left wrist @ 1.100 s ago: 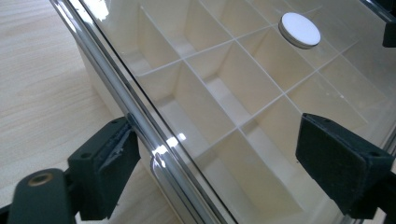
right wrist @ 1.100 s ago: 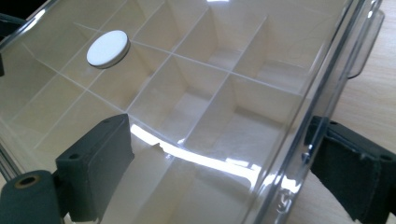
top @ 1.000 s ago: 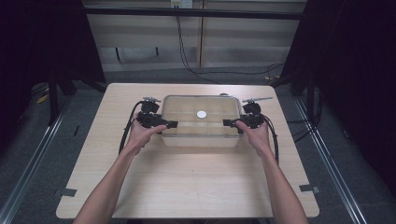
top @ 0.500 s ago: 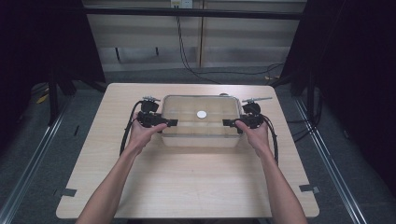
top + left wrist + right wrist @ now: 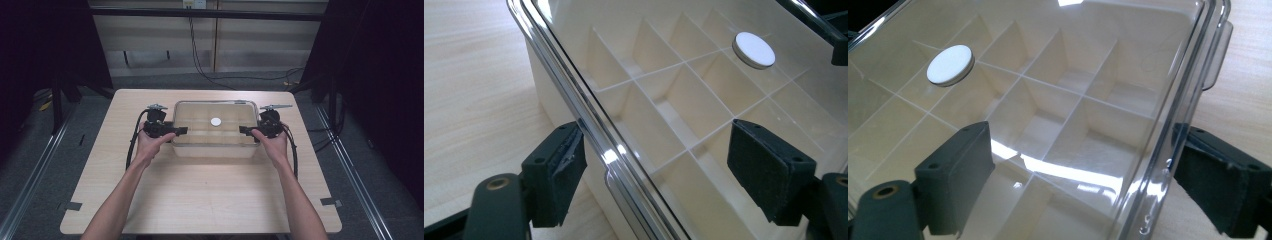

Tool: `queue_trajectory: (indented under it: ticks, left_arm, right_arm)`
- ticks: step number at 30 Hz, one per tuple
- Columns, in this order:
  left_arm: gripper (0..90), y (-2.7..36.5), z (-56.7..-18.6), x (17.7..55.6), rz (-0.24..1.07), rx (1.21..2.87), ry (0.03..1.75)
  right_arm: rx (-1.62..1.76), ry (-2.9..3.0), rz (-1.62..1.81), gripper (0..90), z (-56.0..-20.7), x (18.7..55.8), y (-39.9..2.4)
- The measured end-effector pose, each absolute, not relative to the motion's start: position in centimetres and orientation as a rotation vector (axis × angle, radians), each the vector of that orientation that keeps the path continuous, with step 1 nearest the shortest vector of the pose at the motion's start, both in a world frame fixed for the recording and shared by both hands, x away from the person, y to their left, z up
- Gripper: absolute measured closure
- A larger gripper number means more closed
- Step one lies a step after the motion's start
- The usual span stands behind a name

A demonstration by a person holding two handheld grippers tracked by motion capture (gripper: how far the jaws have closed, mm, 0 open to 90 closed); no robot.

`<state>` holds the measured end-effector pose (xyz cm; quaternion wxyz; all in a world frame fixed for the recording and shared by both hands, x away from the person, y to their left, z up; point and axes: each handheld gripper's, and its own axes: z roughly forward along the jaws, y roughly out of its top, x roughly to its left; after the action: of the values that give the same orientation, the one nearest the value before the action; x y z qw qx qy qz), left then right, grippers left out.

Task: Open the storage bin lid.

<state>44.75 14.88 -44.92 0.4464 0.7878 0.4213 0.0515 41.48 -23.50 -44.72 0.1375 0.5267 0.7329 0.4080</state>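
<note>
a clear box [image 5: 215, 130] sits on the far middle of a pale wooden table [image 5: 200, 195]; it has a see-through lid [image 5: 704, 75] over white dividers [image 5: 1058, 95] that split it into many small compartments; a small white disc [image 5: 215, 121] lies near the middle of the lid, and whether it rests on top or is fixed there cannot be told; a clear latch tab [image 5: 1220, 55] juts from one lid edge in the right gripper view.

the left gripper [image 5: 179, 131] is at the box's left end and the right gripper [image 5: 245, 130] at its right end, each held in one of the person's hands, the left hand [image 5: 150, 145] and the right hand [image 5: 272, 145]; in both gripper views the black jaws stand wide apart, straddling the lid's rim, one jaw over the lid and one outside it above the table; the pads do not press on the rim, so both tools are released, gripping nothing; black cables [image 5: 134, 142] trail from the grippers toward the person; the bare forearms come in from the near edge; dark floor and a pale back wall surround the table.
</note>
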Motion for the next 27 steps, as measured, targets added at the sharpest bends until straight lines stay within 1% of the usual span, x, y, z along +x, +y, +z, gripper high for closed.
queue_trajectory:
  ticks: [4, 7, 11, 13, 14, 17, 20, 24, 27]
  left_arm:
    - [29.5, 15.2, -44.5, 44.6, 0.133, 1.945, 1.026]
    - [36.5, 15.5, -44.3, 44.5, 0.135, 1.922, 1.019]
    - [38.6, 15.6, -44.0, 44.3, 0.160, 1.917, 1.008]
    - [41.0, 15.6, -43.9, 44.3, 0.166, 1.916, 1.002]
    - [42.9, 15.8, -43.6, 44.1, 0.177, 1.906, 0.985]
    - [46.0, 16.0, -43.0, 43.9, 0.195, 1.920, 0.964]
    - [50.2, 16.4, -42.8, 43.8, 0.191, 1.900, 0.959]
    - [52.8, 16.8, -42.7, 43.7, 0.191, 1.866, 0.972]
    - [54.2, 16.9, -42.5, 43.5, 0.206, 1.872, 0.963]
  right_arm:
    - [1.504, 2.101, 1.192, 14.4, -44.6, 41.3, -23.4]
    - [1.513, 2.093, 1.226, 18.1, -44.5, 41.3, -23.7]
    - [1.523, 2.074, 1.302, 24.5, -44.2, 41.1, -24.5]
    - [1.533, 2.051, 1.349, 25.8, -44.0, 40.9, -24.9]
    - [1.520, 2.024, 1.350, 33.8, -43.9, 40.7, -25.0]
    - [1.516, 1.989, 1.390, 39.0, -43.7, 40.5, -25.3]
    - [1.509, 1.969, 1.411, 41.5, -43.4, 40.4, -25.3]
    - [1.493, 1.969, 1.432, 46.0, -43.0, 40.2, -25.3]
    - [1.503, 1.961, 1.449, 48.5, -42.9, 40.1, -25.4]
